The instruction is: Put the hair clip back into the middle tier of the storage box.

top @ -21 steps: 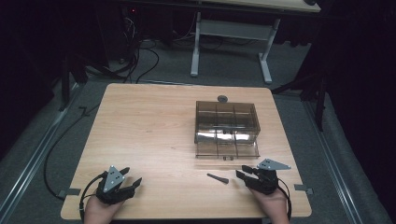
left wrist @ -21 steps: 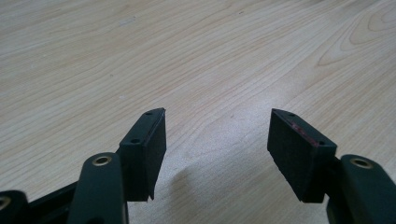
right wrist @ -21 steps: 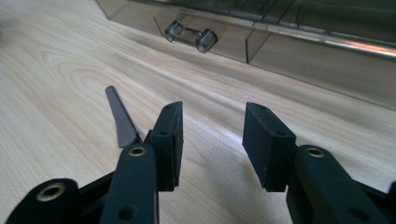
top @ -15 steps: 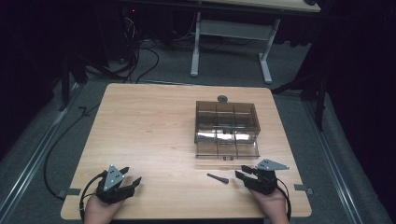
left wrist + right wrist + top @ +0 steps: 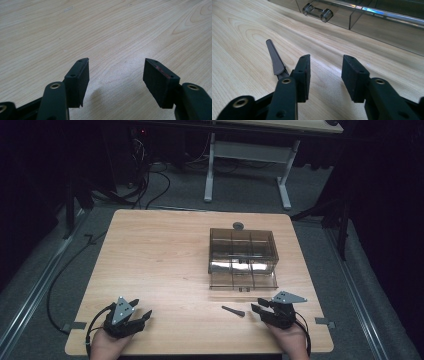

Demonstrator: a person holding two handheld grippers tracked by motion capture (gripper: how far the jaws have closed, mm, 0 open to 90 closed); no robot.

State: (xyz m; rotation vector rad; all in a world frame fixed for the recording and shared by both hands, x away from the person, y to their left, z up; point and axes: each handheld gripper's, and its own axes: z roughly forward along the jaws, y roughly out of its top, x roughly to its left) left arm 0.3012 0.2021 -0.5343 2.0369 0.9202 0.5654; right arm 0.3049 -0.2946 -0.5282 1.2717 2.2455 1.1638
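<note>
- High view: the wooden table (image 5: 165, 265) takes up the middle of the frame, its top bare across the left half.
- The clear brown plastic box (image 5: 242, 257) sits right of centre on the table. Thin walls split it into small compartments; whether anything lies in them I cannot tell. In the right gripper view its front wall runs along the upper right of the frame, with a clear handle (image 5: 317, 12) at the top centre.
- The left gripper (image 5: 140, 313) rests at the lower left of the high view, well apart from the box. In the left gripper view its jaws stand wide, with bare wood between them.
- The right gripper (image 5: 258, 305) sits at the lower right, just below the box's front. Its jaws are open with bare wood between them, holding nothing.
- The small dark stick (image 5: 233, 311) lies flat on the table at lower centre, just left of the right gripper and apart from the box. In the right gripper view the stick (image 5: 274, 58) lies outside the left jaw.
- A small round dark thing (image 5: 238, 225) lies just above the box's far edge.
</note>
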